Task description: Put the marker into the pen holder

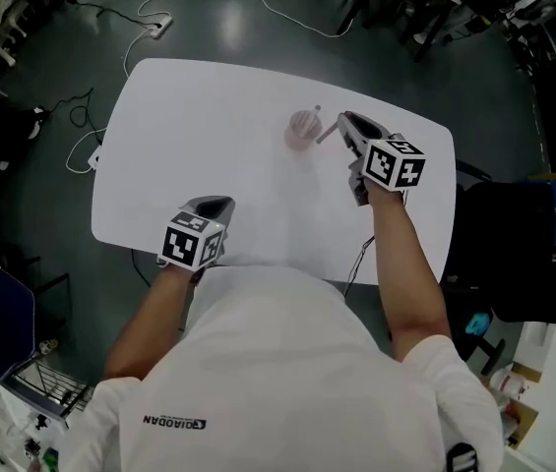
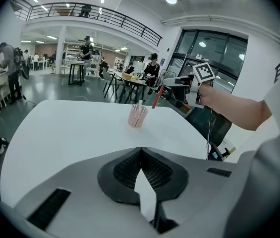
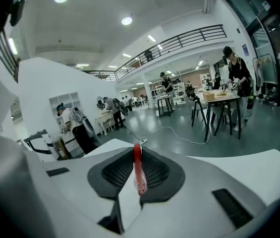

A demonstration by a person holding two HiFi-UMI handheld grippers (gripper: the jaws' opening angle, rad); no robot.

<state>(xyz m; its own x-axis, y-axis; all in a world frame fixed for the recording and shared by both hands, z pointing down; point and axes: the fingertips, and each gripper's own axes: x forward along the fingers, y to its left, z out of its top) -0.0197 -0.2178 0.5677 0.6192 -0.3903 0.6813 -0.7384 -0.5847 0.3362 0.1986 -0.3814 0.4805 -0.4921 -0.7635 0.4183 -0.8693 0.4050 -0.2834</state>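
A pink mesh pen holder (image 1: 304, 130) (image 2: 137, 115) stands upright on the white table (image 1: 209, 116), right of the middle, with a pale pen sticking out of it. My right gripper (image 1: 341, 124) (image 3: 137, 150) is shut on a red marker (image 3: 138, 168) (image 2: 156, 97). It holds the marker tilted in the air, just right of the holder's rim and apart from it. My left gripper (image 1: 214, 206) (image 2: 140, 150) hovers at the table's near edge, shut with nothing between its pads.
The table's right edge runs just beyond my right gripper. A black chair (image 1: 514, 254) stands off that side. A white cable and power strip (image 1: 159, 25) lie on the floor beyond the far edge. People and desks (image 2: 130, 81) are far behind.
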